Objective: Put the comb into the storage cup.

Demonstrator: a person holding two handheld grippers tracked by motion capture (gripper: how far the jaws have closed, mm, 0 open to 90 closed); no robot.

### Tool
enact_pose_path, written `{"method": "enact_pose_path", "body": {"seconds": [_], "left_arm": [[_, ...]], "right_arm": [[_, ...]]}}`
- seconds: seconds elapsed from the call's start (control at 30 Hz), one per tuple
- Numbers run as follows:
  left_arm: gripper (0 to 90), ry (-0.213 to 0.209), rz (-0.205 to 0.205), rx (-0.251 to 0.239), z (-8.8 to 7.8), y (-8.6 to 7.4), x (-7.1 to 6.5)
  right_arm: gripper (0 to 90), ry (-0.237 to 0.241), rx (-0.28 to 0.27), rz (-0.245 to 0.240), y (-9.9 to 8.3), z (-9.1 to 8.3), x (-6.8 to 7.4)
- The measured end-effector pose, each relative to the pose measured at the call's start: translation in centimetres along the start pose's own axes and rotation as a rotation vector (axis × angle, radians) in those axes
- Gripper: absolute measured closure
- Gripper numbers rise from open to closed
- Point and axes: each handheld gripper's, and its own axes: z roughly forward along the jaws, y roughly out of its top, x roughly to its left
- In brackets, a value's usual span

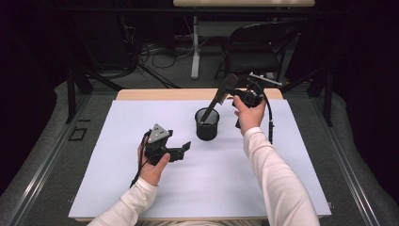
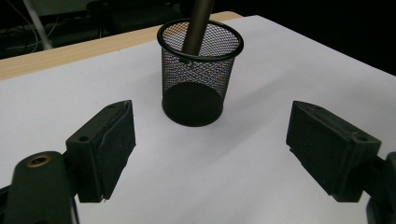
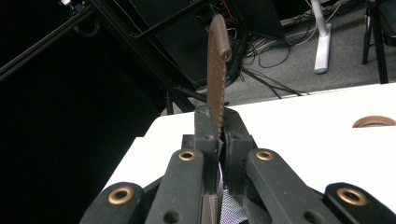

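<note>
A black mesh pen cup (image 1: 207, 125) stands upright near the middle of the white sheet (image 1: 141, 188). A brown comb (image 1: 220, 98) slants up out of it to the right, its lower end inside the cup (image 2: 198, 65). My right gripper (image 1: 231, 95) is shut on the comb's upper part, above and right of the cup. In the right gripper view the toothed comb (image 3: 217, 60) rises from between the closed jaws of the right gripper (image 3: 220, 133). My left gripper (image 1: 180, 141) rests low on the sheet left of the cup, open, pointing at it. Nothing sits between the jaws of the left gripper (image 2: 212, 140).
The wooden table edge (image 1: 155, 94) runs behind the sheet. Beyond it stand a black folding chair (image 1: 254, 47), a white table leg (image 1: 195, 47) and loose cables (image 1: 155, 52) on the floor. Dark curtains close both sides.
</note>
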Motion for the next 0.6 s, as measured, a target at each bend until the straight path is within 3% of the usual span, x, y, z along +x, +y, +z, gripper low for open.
{"method": "enact_pose_path", "body": {"seconds": [0.6], "left_arm": [[16.1,-0.006,-0.010,-0.002,0.0,0.0,0.2]], "right_arm": [[87.5,-0.018,0.030,-0.002,-1.6,1.2,-0.7]]}}
